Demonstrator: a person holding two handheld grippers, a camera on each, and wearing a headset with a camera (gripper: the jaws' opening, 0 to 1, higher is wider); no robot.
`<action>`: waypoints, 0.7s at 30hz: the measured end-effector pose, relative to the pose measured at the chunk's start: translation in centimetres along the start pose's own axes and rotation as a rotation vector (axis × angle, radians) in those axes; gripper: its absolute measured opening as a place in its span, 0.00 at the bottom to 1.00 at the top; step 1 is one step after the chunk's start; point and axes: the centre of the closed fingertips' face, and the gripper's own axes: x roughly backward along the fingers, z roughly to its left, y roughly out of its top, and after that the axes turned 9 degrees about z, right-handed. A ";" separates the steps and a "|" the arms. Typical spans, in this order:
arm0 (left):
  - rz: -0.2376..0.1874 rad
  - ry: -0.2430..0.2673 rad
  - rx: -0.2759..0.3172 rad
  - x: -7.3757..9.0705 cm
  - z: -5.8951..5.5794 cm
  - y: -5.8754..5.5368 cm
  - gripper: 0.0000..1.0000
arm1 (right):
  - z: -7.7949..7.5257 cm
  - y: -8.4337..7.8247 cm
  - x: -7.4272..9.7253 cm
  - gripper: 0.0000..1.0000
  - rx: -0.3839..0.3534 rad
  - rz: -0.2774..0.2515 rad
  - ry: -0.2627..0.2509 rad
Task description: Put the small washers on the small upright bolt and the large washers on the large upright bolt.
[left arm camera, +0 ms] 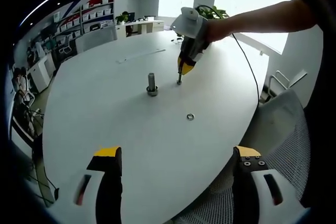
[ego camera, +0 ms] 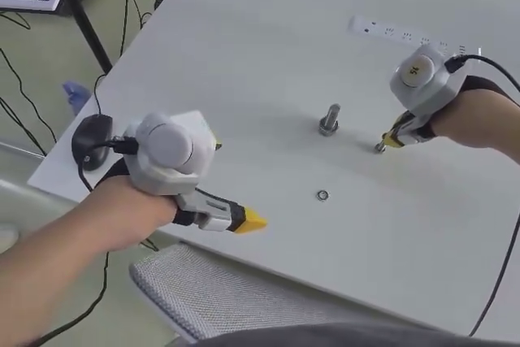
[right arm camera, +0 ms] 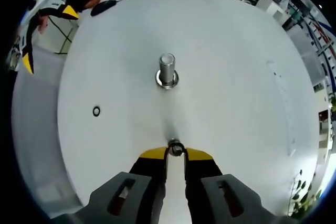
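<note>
**Left hand-held gripper** (ego camera: 248, 219): held over the near left edge of the counter (ego camera: 268, 30). Its jaws are spread wide with nothing between them. A mesh chair back (ego camera: 203, 290) lies just below it.

**Loose small washer** (left arm camera: 190, 116): lies flat on the counter ahead of the left hand-held gripper's jaws, well apart from them.

**Large upright bolt** (ego camera: 329, 119): stands farther ahead of the left hand-held gripper, beyond the loose small washer. In the right gripper view it stands straight ahead of that gripper's jaws, near but apart. A broader ring (right arm camera: 167, 81) sits at its foot; whether this is a washer or the bolt's own head cannot be told.

**Right hand-held gripper** (ego camera: 382, 145): its jaws are narrowed to a slit. The tips pinch a second small washer (right arm camera: 175, 147) at the top of the small upright bolt (left arm camera: 179, 81), which stands directly beneath the tips.

**Power strip** (ego camera: 398, 34): lies on the counter well beyond the right hand-held gripper.
</note>
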 end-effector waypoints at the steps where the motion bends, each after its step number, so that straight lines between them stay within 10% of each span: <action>1: 0.001 -0.001 0.000 0.0 0.0 -0.1 0.87 | 0.0 0.0 -0.1 0.12 0.000 -0.002 0.000; 21: 0.005 -0.015 0.012 0.0 0.0 -0.5 0.86 | 0.5 -0.1 -2.1 0.13 0.015 0.019 0.018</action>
